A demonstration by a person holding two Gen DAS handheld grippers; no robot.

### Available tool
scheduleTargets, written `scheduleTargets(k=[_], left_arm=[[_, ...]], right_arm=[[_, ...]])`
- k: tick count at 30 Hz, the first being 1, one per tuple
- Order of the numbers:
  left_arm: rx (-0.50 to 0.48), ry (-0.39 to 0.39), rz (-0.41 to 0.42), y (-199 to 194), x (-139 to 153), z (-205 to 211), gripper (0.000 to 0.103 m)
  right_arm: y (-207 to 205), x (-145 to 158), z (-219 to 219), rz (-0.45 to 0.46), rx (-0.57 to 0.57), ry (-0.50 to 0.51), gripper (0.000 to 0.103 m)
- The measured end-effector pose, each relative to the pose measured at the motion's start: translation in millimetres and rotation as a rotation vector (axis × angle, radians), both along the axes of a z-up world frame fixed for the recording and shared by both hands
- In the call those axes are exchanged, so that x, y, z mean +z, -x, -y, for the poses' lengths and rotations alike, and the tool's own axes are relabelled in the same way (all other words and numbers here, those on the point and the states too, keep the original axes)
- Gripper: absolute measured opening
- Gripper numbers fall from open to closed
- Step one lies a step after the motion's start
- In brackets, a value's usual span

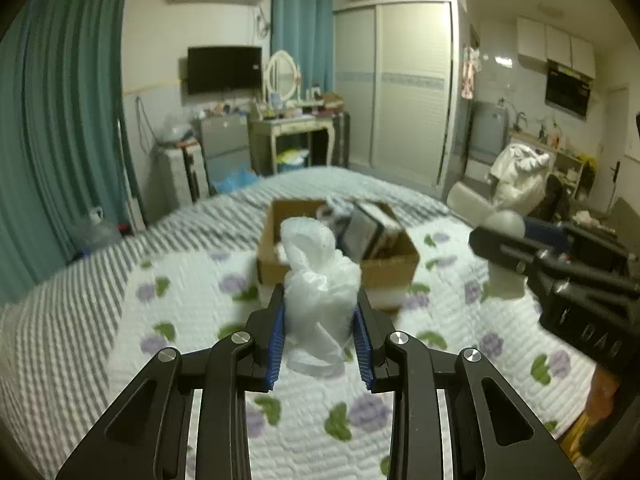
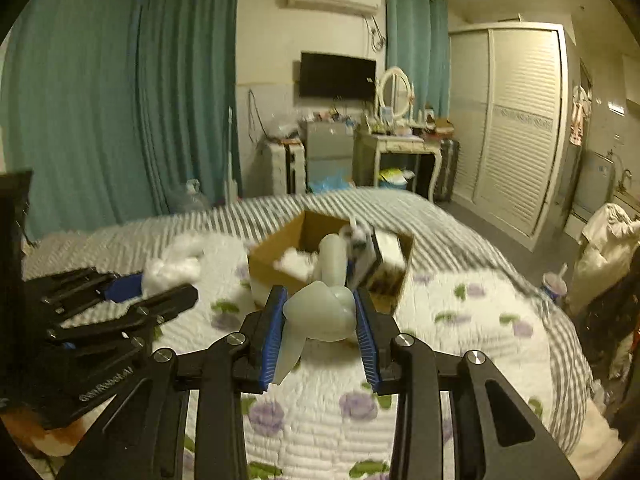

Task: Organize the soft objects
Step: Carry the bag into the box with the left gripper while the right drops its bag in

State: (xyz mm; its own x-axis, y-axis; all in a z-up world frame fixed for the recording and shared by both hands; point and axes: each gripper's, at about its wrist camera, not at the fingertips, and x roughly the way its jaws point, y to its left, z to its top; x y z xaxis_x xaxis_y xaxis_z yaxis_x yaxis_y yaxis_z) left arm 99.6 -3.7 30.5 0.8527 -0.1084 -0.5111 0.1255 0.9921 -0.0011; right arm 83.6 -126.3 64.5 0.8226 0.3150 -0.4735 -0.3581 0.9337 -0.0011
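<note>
My left gripper [image 1: 320,312] is shut on a crumpled clear plastic bag [image 1: 316,284] and holds it above the flowered quilt, in front of the open cardboard box [image 1: 384,272]. My right gripper [image 2: 320,312] is shut on a pale grey-white soft inflated piece [image 2: 324,304], also held before the box [image 2: 276,264]. The box holds white padding [image 2: 296,264] and boxed items [image 2: 384,256]. The right gripper shows at the right of the left wrist view [image 1: 560,276] with the pale piece [image 1: 508,256]. The left gripper shows at the left of the right wrist view [image 2: 120,292] with the bag [image 2: 172,268].
The bed [image 1: 120,320] has a flowered quilt in front and a grey striped cover behind. Beyond it stand teal curtains [image 1: 60,120], a dressing table [image 1: 292,128], a wardrobe [image 1: 412,88] and a chair with clothes [image 1: 520,176].
</note>
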Motion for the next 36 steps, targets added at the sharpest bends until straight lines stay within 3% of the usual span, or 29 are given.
scheduleTargets(k=[8, 15, 19, 24, 29, 36], left_arm=[[-0.001, -0.013, 0.065, -51.4, 29.2, -2.1, 0.029], [0.02, -0.048, 0.064, -114.0, 19.4, -0.5, 0.029], [0.044, -0.062, 0.04, -148.5, 5.2, -0.9, 0.029], [0.051, -0.054, -0.001, -189.7, -22.2, -4.4, 0.029], [0.04, -0.059, -0.073, -217.3, -57.5, -6.0, 0.029], [0.019, -0.074, -0.127, -226.5, -84.1, 8.1, 0.03]], right_arm=[[-65.9, 52.9, 7.4, 0.03, 0.052, -0.024, 0.034], [-139.8, 53.3, -0.5, 0.019, 0.059, 0.0, 0.034], [-180.4, 37.9, -8.0, -0.005, 0.082, -0.038, 0.034], [-234.7, 8.5, -27.0, -0.055, 0.097, -0.009, 0.034], [-285.5, -37.5, -34.5, -0.165, 0.089, 0.004, 0.034], [-316.4, -77.2, -32.8, -0.249, 0.08, 0.016, 0.037]])
